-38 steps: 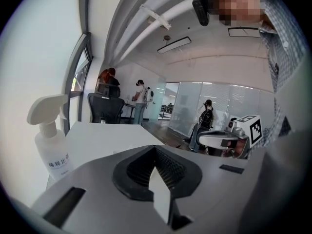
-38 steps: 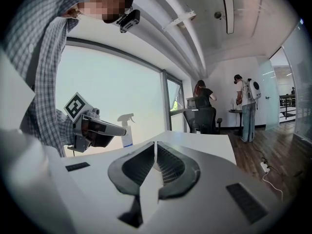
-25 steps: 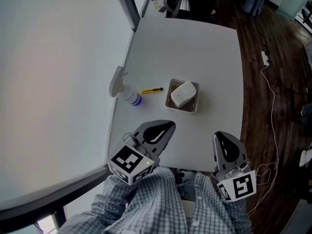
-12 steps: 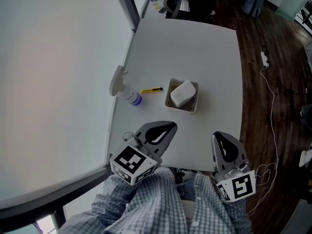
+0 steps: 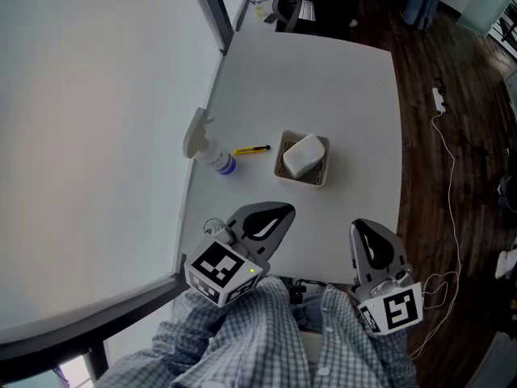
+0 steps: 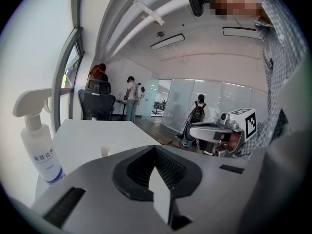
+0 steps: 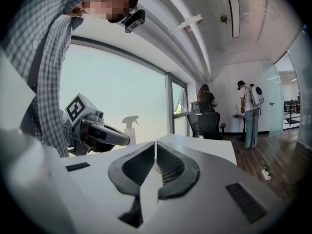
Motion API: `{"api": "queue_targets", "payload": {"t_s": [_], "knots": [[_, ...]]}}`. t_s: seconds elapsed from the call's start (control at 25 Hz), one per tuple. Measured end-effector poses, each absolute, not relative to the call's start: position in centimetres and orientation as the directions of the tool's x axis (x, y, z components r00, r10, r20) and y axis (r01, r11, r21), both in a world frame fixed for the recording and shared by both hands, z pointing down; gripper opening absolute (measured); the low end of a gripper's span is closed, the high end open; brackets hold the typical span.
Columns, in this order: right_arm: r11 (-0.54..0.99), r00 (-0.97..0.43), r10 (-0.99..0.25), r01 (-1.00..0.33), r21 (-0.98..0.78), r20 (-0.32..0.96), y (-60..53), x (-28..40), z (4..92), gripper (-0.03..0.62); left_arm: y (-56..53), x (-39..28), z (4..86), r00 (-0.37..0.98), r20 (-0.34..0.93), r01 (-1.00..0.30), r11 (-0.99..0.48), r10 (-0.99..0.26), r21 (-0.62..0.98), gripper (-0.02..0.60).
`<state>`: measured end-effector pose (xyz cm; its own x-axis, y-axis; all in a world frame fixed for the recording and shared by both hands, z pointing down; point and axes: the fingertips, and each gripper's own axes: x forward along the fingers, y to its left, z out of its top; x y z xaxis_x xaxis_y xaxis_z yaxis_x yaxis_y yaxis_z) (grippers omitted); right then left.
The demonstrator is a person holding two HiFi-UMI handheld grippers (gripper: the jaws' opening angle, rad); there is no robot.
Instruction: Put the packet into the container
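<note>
The white packet [image 5: 304, 155] lies inside the small container [image 5: 322, 179], which stands near the middle of the white table [image 5: 323, 87]. A thin yellow tool [image 5: 252, 149] and a spray bottle [image 5: 206, 148] are to its left. The left gripper [image 5: 281, 209] and the right gripper [image 5: 360, 226] hang at the near edge of the table, well apart from the container, each with its jaws pressed together and nothing between them.

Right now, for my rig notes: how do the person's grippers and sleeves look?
The left gripper and right gripper are grey shells with black ribbed jaw linings, each bearing a white cube of black square markers. The sleeves are checked.
</note>
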<state>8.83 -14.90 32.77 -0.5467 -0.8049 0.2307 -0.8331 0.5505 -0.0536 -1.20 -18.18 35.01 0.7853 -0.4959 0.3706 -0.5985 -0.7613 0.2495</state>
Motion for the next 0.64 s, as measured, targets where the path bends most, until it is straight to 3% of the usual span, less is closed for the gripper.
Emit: {"api": "queue_targets", "payload": {"t_s": [0.64], "knots": [[0.566, -0.559, -0.793, -0.823, -0.045, 0.241, -14.60, 8.58, 32.93, 0.025, -17.74, -1.02, 35.24, 0.786, 0.378, -0.597, -0.762, -0.490, 0.252, 0.008]]}}
